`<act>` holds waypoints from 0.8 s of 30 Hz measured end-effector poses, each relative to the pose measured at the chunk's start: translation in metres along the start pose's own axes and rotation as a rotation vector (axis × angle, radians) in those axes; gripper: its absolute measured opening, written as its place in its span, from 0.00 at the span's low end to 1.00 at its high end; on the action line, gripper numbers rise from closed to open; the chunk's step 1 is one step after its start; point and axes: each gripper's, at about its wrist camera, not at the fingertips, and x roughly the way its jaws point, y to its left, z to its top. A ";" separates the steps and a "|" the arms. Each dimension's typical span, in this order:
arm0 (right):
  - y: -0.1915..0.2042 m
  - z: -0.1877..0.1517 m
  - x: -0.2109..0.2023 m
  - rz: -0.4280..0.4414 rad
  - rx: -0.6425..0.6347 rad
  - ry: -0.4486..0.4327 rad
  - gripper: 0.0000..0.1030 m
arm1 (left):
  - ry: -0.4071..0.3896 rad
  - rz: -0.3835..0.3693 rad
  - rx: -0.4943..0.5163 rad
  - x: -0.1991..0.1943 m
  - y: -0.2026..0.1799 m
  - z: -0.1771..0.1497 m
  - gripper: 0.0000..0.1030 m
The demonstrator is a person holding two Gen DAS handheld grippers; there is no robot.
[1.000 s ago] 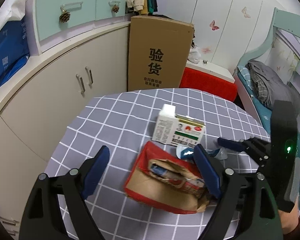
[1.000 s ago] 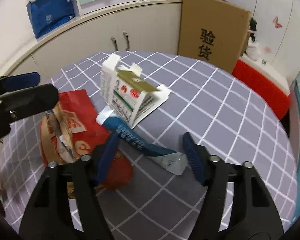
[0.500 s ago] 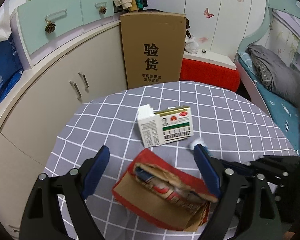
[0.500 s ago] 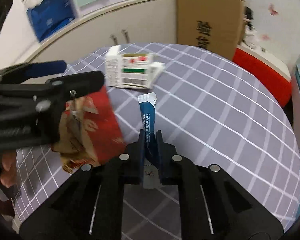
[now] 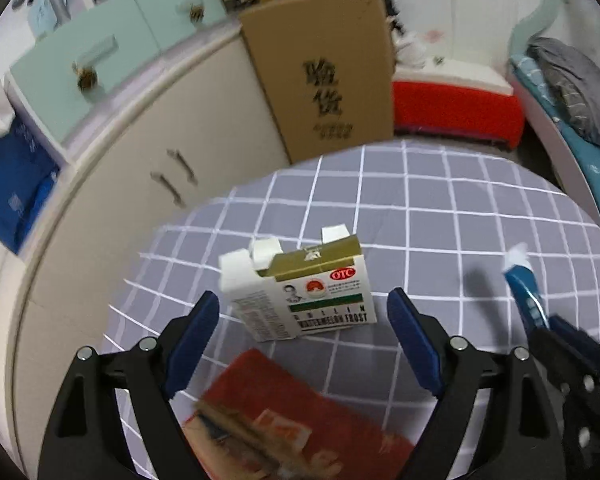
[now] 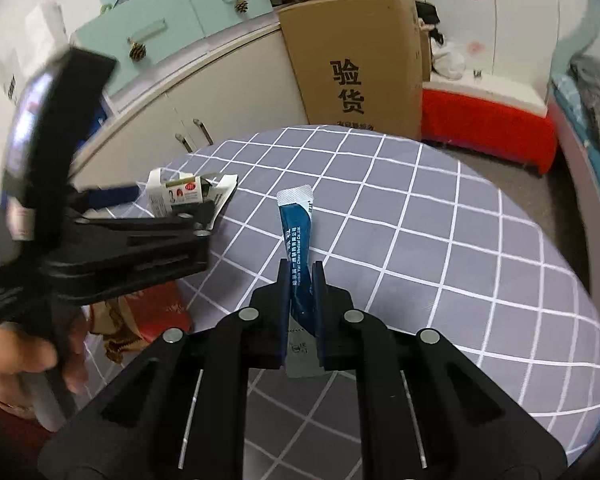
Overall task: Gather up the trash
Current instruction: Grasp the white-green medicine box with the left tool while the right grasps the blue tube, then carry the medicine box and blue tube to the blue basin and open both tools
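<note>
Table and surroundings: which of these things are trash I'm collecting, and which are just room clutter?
Part of the job:
- blue sachet, pinched in the right gripper
- opened white medicine box, ahead of the open left gripper
- red paper bag, stuffed with wrappers

Just lying about:
- tall cardboard box
- red bench
- cupboard
- bedding

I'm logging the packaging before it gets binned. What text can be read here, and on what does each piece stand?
"验货": tall cardboard box behind the table; the smaller line beneath is unreadable.
"OTC": red oval on the white carton.
"WATERMELON FROST": carton front; the line above and the side print are too blurred.
Blue sachet in the right gripper: print too small.
</note>
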 end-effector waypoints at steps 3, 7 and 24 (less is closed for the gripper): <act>-0.006 0.001 0.003 0.009 0.014 0.002 0.10 | 0.007 -0.007 -0.042 0.006 0.003 0.000 0.81; -0.008 0.001 0.007 0.030 0.021 0.011 0.10 | -0.024 -0.041 -0.095 0.003 0.012 -0.003 0.64; 0.005 0.000 0.009 0.077 0.024 0.024 0.10 | -0.055 -0.120 -0.108 -0.007 0.034 -0.016 0.04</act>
